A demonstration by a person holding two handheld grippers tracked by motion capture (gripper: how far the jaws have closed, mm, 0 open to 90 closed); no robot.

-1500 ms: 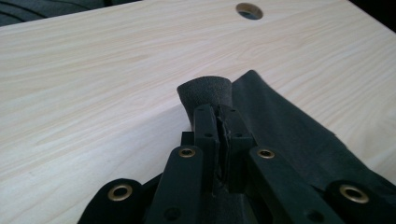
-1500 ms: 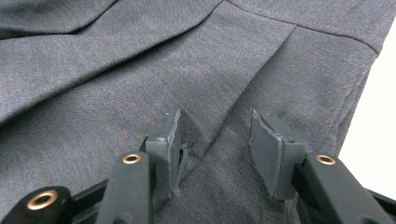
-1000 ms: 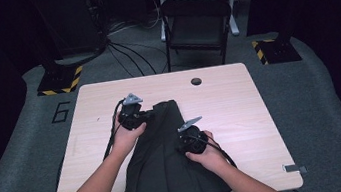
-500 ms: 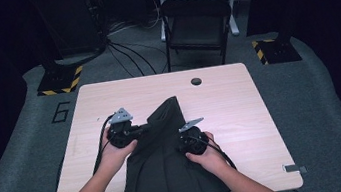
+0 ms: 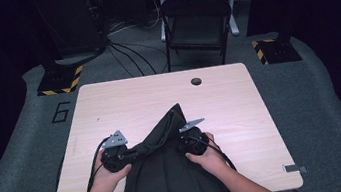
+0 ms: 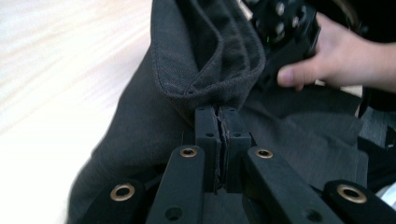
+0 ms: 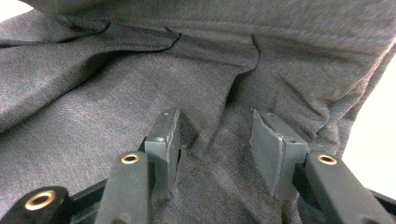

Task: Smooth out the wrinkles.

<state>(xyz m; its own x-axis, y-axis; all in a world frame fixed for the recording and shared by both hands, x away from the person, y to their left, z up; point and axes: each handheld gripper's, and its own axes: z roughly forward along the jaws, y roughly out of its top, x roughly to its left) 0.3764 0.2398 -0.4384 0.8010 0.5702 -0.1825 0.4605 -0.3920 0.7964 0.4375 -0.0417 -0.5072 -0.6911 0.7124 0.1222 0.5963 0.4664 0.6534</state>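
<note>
From above, a dark grey cloth (image 5: pixel 170 177) lies on the near half of the wooden table (image 5: pixel 124 102), draping over its front edge, one corner peaking toward the middle. The left gripper (image 5: pixel 129 155) sits at the cloth's left edge, the right gripper (image 5: pixel 188 141) on its right part. In the left gripper view, the jaws are clamped tight on a folded hem of the cloth (image 6: pixel 205 70); the other hand (image 6: pixel 336 58) is beyond. In the right gripper view, the jaws stand apart, pressed against the cloth (image 7: pixel 116 93).
</note>
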